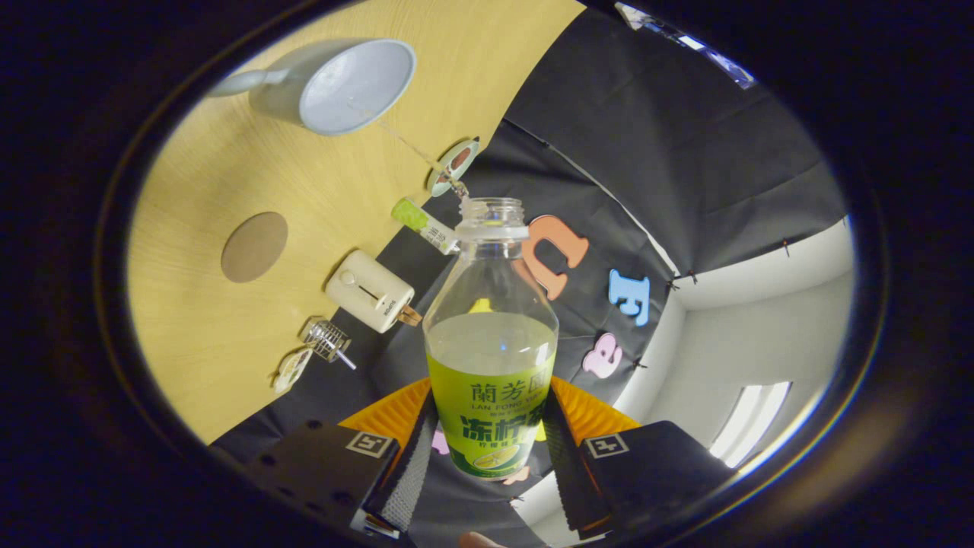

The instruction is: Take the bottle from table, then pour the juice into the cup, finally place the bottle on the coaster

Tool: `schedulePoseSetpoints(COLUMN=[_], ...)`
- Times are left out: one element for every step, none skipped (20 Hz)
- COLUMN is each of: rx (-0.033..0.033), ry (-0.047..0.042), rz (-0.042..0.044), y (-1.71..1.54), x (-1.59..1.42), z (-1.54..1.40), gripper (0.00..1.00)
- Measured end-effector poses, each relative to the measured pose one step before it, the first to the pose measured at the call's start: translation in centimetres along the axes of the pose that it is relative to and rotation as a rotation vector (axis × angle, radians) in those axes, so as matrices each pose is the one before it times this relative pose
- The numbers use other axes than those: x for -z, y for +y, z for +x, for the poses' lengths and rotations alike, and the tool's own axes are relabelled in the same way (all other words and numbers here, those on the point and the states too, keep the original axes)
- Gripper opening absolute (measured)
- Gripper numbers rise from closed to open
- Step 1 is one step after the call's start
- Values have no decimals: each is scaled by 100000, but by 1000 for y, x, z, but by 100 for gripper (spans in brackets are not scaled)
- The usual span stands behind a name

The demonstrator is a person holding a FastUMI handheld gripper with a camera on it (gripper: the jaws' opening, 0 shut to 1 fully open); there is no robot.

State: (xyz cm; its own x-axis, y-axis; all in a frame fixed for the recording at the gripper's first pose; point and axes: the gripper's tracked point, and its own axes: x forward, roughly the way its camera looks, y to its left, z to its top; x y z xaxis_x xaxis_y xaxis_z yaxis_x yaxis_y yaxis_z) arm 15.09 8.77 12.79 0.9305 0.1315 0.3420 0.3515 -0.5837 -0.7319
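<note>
Jaws (pixel 491 449) clamped on the bottle (pixel 491 335), one finger pressing each side of its green label, so I hold it low on the body. Its mouth is open, with no cap on it, and pale juice fills it to about the shoulder. My view is rolled, so the table (pixel 228 358) slants up on the left, with the black wall to the right.

Beyond the bottle's mouth, far across the table, is the cup (pixel 346 87), pale blue with its handle toward the left. The brown round coaster (pixel 254 246) lies on the wood between the cup and me, well apart from both. Nearer the bottle, by the table's edge, a cream box (pixel 370 291) lies just left of the bottle's shoulder. A small green tube (pixel 423 224) sits close to the bottle's neck. A little wire piece (pixel 329 340) lies left of the box.
</note>
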Motion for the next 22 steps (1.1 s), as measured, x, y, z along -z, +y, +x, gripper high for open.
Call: schedulePoseSetpoints(rx=[328,357,351,206,136,121,78,67,153,24,-31,180,242,265,-5,-491,-627,-525,-502,-627,-935,-2288], ry=[-28,-372,-402,47,-94,-120,-32,-4,-100,-14,-103,-76,-160,-55,2,330,454,219,436,308,599,1081], rz=[-481,-374,-399,-752,-227,292,415,271,256,229,295,455,702,998,1605,1847,1957,1988,2211,2896,3965,4577], y=[-82,-115,-19,-60,-67,-39,47,2,16,49,4,-15,-51,-36,-37,117,273,363,327,253,245,573], x=[-12,-86,-111,95,-41,-48,-22,12,35,48,106,50,63,-47,-92,-82,-42,-82,-45,-37,75,193], z=[94,-133,58,-104,57,-89,-44,-117,63,45,151,12,69,3,54,-127,-137,-301,-87,-132,-188,-183], gripper=[77,77,77,77,77,77,77,77,77,77,77,77,77,77,77,77,77,77,77,77,77,77])
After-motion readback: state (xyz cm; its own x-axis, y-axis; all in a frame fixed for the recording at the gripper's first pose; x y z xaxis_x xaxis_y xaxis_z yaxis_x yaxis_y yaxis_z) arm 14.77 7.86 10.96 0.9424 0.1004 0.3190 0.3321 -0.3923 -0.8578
